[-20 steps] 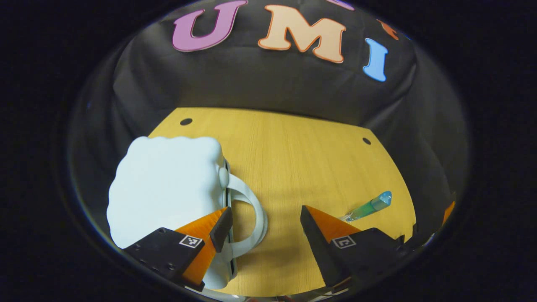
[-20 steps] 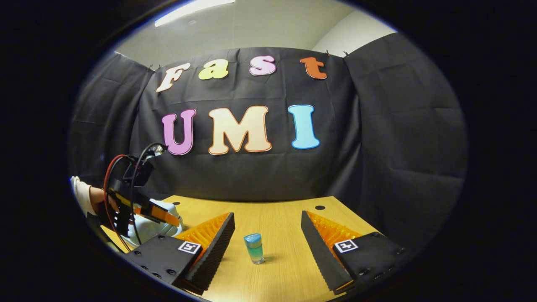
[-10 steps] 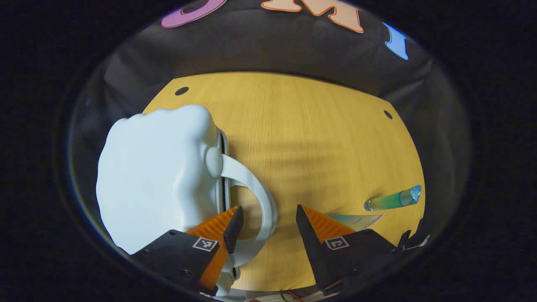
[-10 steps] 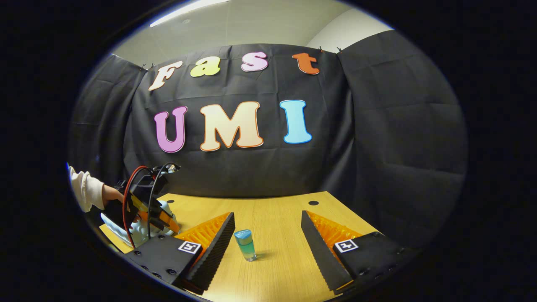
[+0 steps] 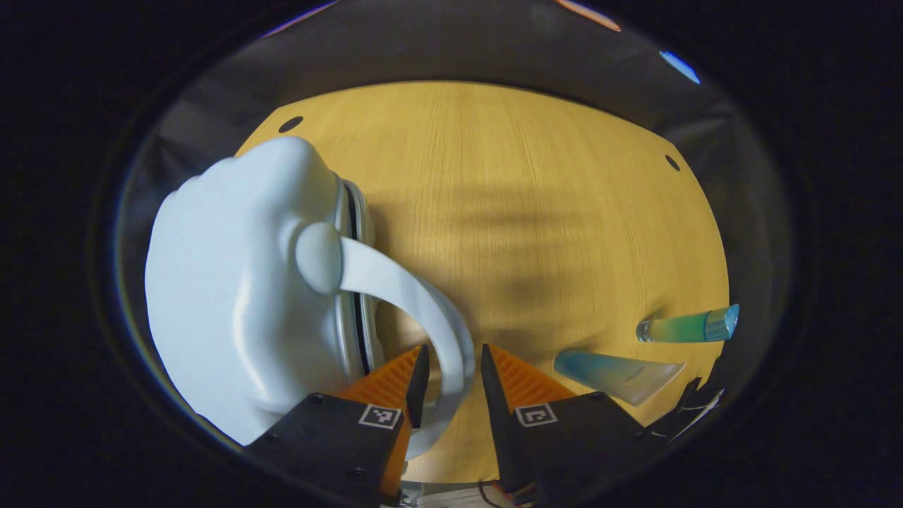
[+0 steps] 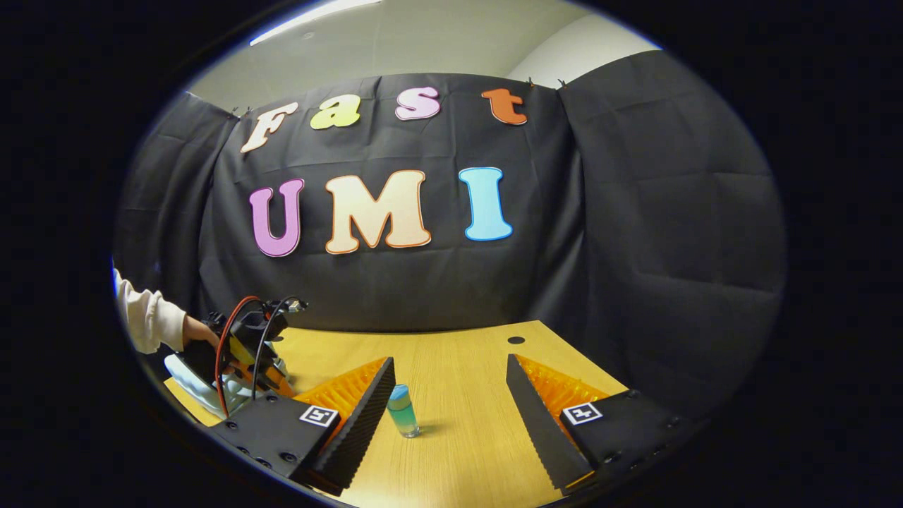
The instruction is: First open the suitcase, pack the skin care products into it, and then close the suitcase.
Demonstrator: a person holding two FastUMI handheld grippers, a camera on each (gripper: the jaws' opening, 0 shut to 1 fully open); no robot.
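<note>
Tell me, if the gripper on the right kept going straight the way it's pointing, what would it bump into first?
Probably the small bottle standing on the table, though it sits toward one side of the open right gripper and might slip past. Beyond it is the black cloth wall.

Right gripper (image 6: 451,409): fingers spread wide above the wooden table (image 6: 465,451), nothing between them.
Bottle (image 6: 403,411): small, blue-green, upright on the table, just beside the left finger's tip.
Left gripper (image 6: 247,353): far left, cabled, tilted down over the pale suitcase (image 6: 187,377).
Hand (image 6: 197,331): grips that left gripper, with a light sleeve (image 6: 144,321) behind it.
</note>
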